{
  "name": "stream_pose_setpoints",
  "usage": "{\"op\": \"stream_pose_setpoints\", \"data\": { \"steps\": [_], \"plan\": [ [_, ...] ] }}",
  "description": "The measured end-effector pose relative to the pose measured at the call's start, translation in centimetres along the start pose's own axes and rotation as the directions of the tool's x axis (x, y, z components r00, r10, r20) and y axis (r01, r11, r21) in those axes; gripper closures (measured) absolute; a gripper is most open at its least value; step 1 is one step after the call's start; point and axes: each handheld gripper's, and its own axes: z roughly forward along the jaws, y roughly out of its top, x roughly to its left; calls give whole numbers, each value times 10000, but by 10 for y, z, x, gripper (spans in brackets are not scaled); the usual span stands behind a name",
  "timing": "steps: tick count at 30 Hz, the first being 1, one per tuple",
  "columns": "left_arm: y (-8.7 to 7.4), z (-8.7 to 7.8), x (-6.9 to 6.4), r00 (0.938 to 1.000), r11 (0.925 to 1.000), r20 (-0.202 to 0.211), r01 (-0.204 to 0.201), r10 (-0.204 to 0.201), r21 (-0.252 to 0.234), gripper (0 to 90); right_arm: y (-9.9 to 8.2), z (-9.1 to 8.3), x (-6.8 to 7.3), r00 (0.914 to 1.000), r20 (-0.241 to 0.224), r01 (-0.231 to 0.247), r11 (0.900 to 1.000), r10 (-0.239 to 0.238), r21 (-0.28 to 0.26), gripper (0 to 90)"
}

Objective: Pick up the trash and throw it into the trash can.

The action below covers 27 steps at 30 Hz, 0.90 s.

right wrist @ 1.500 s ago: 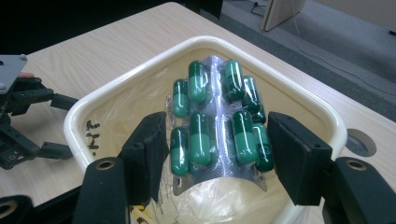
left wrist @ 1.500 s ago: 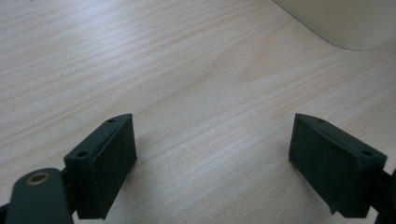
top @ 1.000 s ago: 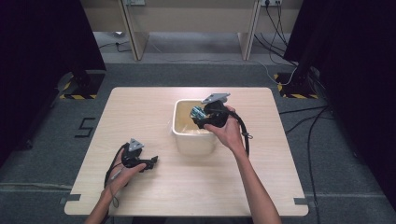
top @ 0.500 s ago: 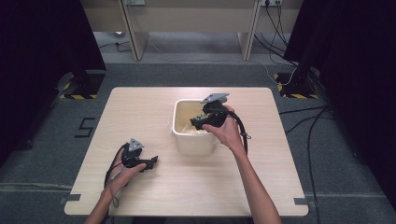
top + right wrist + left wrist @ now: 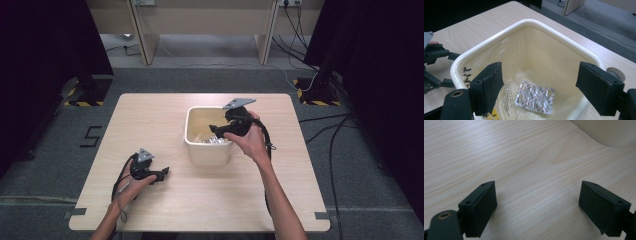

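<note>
the blister pack point(image 5: 534, 97) of pills lies flat on the bottom of the cream bin point(image 5: 456, 65), silver foil side up, with crinkled clear plastic wrap point(image 5: 506, 97) beside and partly under it. in the high view the pack shows as a silvery patch point(image 5: 216, 140) low inside the bin point(image 5: 207, 152), which stands near the middle of the wooden table point(image 5: 200, 200). black marker writing runs along the inner wall of the bin near its rim.

the right gripper point(image 5: 216, 132) hangs over the open top of the bin, tilted down toward the inside, held by the person's right hand point(image 5: 250, 140). its jaws have just been opening and now stand apart, with nothing between them; in the right gripper view point(image 5: 537, 85) the pack lies loose below the gap, touched by neither jaw. the grey three-cornered plate sits on top of this gripper, above the far rim.

the left gripper point(image 5: 162, 174) rests low over the table on the near left, well apart from the bin, held by the left hand point(image 5: 131, 182). its jaws are spread wide point(image 5: 537, 202) over bare wood, holding nothing, and a rounded corner of the bin point(image 5: 609, 132) shows ahead of it. a small round fitting point(image 5: 615, 73) is set in the table just beside the bin.
</note>
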Motion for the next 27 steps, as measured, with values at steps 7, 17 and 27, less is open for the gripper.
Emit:
{"op": "stream_pose_setpoints", "data": {
  "steps": [7,17,27],
  "plan": [
    [0,0,0,10000,10000,1,0,0,1,139,-8,-22,-8,9995,316,-91,9997,97,-208,208],
    [0,0,0,10000,10000,0,1,-1,-1,140,-24,-45,-17,9974,667,-245,9991,267,-345,207],
    [0,0,0,10000,10000,-1,2,-2,-3,139,-42,-62,-25,9944,975,-365,9986,400,-373,207]
  ]
}}
